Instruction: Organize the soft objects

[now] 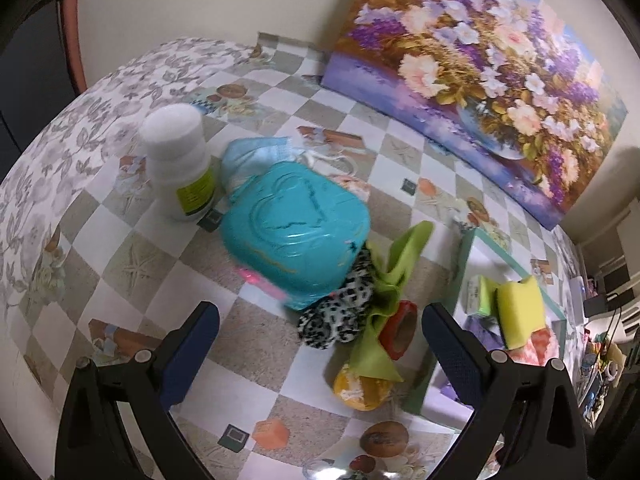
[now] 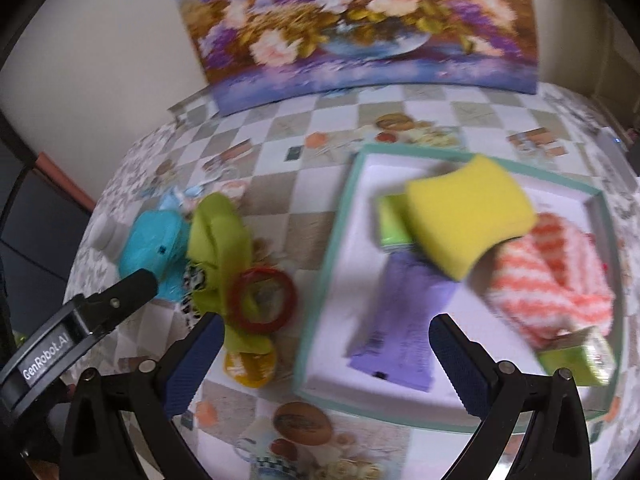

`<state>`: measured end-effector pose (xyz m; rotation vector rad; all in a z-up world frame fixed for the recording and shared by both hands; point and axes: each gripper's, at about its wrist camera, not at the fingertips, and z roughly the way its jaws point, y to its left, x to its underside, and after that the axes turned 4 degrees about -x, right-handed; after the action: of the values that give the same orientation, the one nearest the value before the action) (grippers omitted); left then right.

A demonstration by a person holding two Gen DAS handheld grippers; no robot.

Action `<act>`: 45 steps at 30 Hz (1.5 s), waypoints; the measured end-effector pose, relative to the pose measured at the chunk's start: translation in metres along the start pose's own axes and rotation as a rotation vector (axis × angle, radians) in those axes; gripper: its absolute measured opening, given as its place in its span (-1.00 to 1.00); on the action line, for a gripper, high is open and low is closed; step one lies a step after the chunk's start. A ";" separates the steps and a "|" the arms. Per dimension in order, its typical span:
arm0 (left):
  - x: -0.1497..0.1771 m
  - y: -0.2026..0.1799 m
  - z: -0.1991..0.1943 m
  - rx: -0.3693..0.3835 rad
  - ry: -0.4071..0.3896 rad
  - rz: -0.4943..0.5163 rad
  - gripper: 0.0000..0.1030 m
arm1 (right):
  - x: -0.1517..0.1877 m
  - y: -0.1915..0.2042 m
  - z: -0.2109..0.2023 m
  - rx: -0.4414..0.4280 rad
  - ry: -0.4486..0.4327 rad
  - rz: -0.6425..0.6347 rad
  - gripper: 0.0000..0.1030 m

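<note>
Far left stands a white bottle (image 1: 178, 164), then a teal case (image 1: 294, 232). Just right of it lie the loose soft things: a leopard-print cloth (image 1: 340, 316) and a green cloth (image 1: 390, 280) running near to far. The left gripper (image 1: 320, 356), wide open and empty, hangs just near of them, the closer arm. Rightward, the tray (image 2: 340, 240) holds a sponge (image 2: 468, 220); the right gripper (image 2: 326, 360) gapes empty above its near edge.

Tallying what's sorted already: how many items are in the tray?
5 visible: yellow sponge, green pack behind it, purple pouch in front, striped cloth right, green box near corner. Others may hide underneath.
</note>
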<state>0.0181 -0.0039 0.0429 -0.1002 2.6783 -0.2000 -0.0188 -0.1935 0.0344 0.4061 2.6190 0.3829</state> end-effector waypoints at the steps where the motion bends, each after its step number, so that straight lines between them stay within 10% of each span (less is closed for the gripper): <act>1: 0.000 0.002 0.002 -0.006 0.007 -0.004 0.96 | 0.001 0.003 0.004 -0.002 0.008 -0.008 1.00; 11: 0.001 0.022 0.017 -0.057 0.074 -0.084 0.96 | -0.001 0.020 0.028 -0.041 0.022 -0.055 0.89; 45: 0.000 0.036 0.030 -0.017 0.157 -0.179 0.96 | 0.000 0.038 0.071 -0.186 0.108 -0.049 -0.86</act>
<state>0.0295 0.0274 0.0107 -0.3430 2.8280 -0.2504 0.0235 -0.1447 -0.0133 0.2656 2.6619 0.6422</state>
